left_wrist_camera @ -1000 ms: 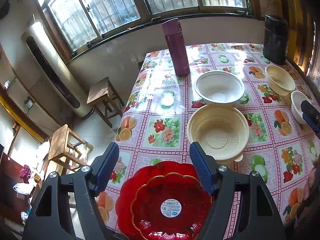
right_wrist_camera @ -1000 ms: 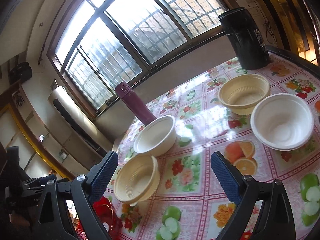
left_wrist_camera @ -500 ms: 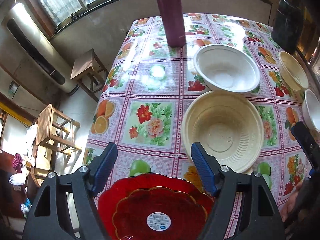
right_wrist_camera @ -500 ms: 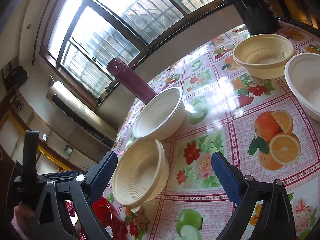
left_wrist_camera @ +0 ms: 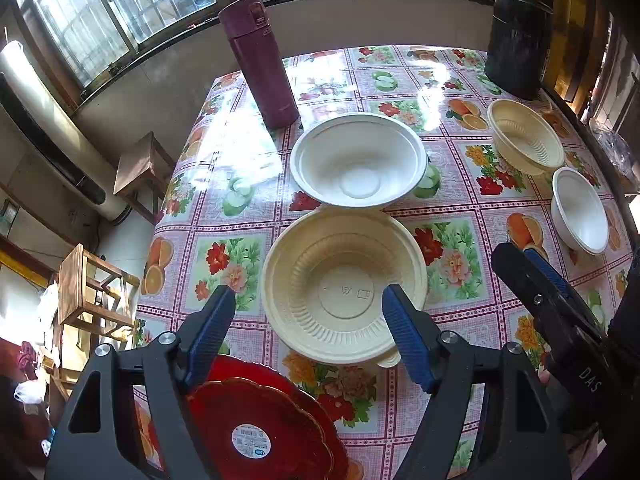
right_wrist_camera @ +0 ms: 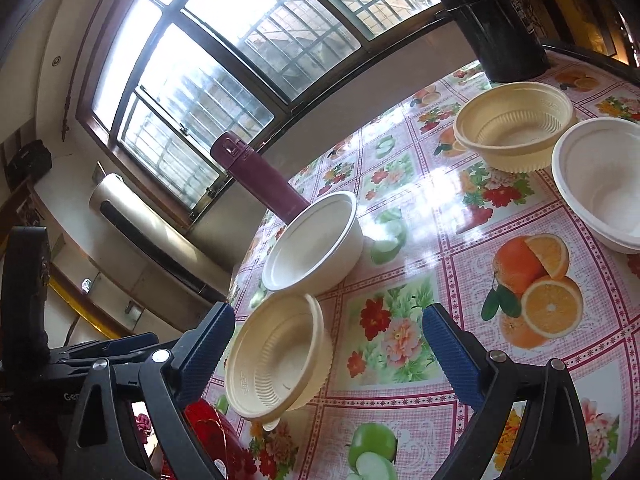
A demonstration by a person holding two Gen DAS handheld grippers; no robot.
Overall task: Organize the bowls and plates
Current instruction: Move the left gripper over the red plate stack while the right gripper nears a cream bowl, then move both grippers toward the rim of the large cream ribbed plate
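Note:
A large cream bowl [left_wrist_camera: 342, 288] sits near the table's front, a large white bowl [left_wrist_camera: 357, 160] just behind it. A small cream bowl [left_wrist_camera: 526, 142] and a small white bowl [left_wrist_camera: 580, 210] stand at the right. A red plate [left_wrist_camera: 260, 420] lies at the near edge. My left gripper [left_wrist_camera: 308, 312] is open and empty, hovering above the cream bowl's near rim and the plate. My right gripper [right_wrist_camera: 328, 332] is open and empty, low over the table beside the large cream bowl [right_wrist_camera: 280, 356]; it also shows in the left wrist view [left_wrist_camera: 536, 284].
A maroon flask [left_wrist_camera: 260, 60] stands at the back left and a black jug [left_wrist_camera: 518, 38] at the back right of the floral tablecloth [left_wrist_camera: 224, 248]. Wooden stools [left_wrist_camera: 140, 172] stand on the floor left of the table.
My left gripper has moved forward over the table, so the cream bowl now lies between its fingers. My right gripper has dropped lower and moved left toward the large bowls.

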